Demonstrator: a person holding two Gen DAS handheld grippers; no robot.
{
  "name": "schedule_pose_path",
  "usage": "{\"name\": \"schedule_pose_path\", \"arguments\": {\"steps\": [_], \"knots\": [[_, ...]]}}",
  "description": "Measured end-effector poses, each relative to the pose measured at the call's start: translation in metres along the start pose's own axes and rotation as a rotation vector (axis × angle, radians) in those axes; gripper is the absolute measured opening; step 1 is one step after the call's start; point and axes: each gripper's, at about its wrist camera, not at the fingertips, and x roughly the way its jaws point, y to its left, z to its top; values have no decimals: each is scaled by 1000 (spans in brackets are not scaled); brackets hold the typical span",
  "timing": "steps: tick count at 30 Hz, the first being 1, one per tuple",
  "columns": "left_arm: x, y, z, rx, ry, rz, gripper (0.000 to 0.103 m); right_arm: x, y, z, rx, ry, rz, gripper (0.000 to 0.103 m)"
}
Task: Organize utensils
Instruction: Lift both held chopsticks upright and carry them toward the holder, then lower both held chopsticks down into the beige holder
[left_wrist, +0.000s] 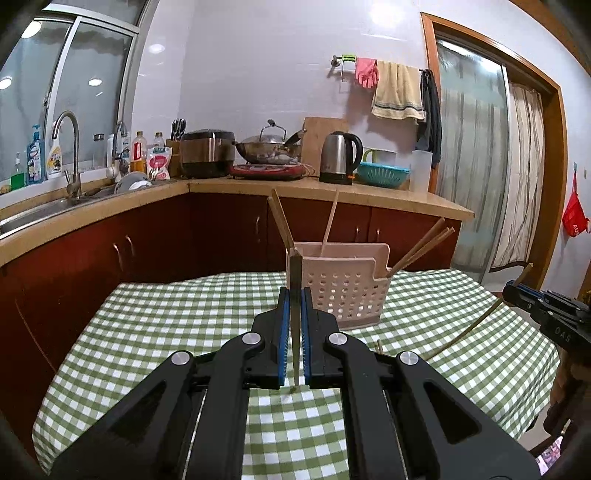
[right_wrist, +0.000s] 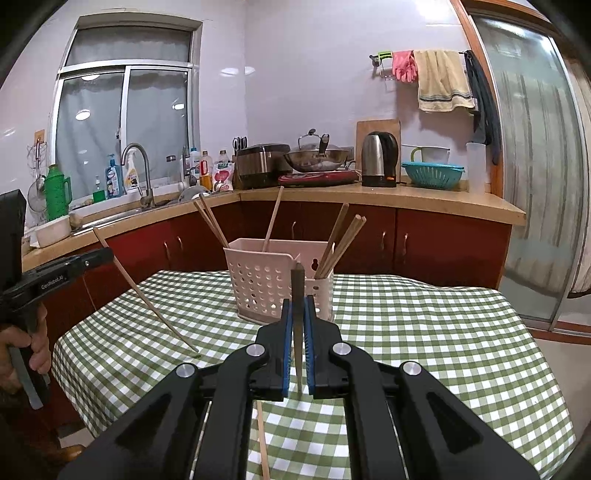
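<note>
The surface (left_wrist: 155, 314) has a green and white checked cloth, and behind it a kitchen counter (left_wrist: 332, 192) carries a kettle (left_wrist: 340, 157), a wok (left_wrist: 267, 146) and a rice cooker (left_wrist: 207, 153). A pink holder (left_wrist: 340, 284) with holes stands near the far edge of the surface, about in the middle, and several chopsticks (left_wrist: 421, 249) lean inside it. The left tongs (left_wrist: 294, 295) are clenched on one chopstick (left_wrist: 295, 280), which points up between the blue pads, just in front of the holder. The right tongs (right_wrist: 298, 306) are also clenched on a chopstick (right_wrist: 297, 284), held the same way before the holder. One loose chopstick (right_wrist: 263, 439) lies on the cloth near the front edge, under the right tongs. A hand (right_wrist: 35, 347) holds the grip of the left tongs at the left side.
</note>
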Motion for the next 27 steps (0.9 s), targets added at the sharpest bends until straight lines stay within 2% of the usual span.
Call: {"name": "schedule_pose_path", "arguments": {"steps": [8,16,27], "knots": [[6,0,14,-4,-6,-20,6,5,0,15,0,-19,14,7],[10,1,37,-23,-16,-51,6,4,1,50,-8,-89,39,7],[12,-6,86,1,-143,-69,6,13,7,100,-55,-209,59,7]]}}
